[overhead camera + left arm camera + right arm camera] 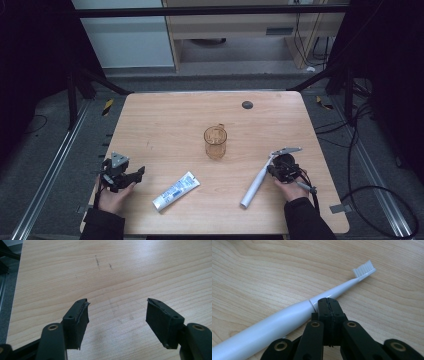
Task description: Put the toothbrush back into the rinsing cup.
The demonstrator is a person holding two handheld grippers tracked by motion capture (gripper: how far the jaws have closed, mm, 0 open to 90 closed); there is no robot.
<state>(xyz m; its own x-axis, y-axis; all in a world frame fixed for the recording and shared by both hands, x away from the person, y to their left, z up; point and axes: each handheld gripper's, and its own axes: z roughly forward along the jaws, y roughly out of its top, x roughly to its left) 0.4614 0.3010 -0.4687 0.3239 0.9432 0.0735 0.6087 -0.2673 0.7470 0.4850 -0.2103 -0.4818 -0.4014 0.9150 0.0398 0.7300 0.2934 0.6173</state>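
Two hand-held tongs rest on a wooden worktop (165, 115). Left tongs (117, 312) gape wide over bare wood, holding nothing. Right tongs (329, 305) are pressed together, empty, touching a white electric toothbrush (287, 317) (lying flat, bristles upward) near its neck. A toothpaste tube (176, 190) and amber cup (215, 142) lie between.

Light wooden table (165, 115), grey floor (45, 145), pale cabinet (127, 40)

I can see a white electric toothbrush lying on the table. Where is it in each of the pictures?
High view: the toothbrush lies slanted, right of centre, beside the right gripper.
Left gripper view: not in this picture; open fingers over bare wood.
Right gripper view: it runs from lower left to its bristles at upper right.
Shared landmark: the wooden table.
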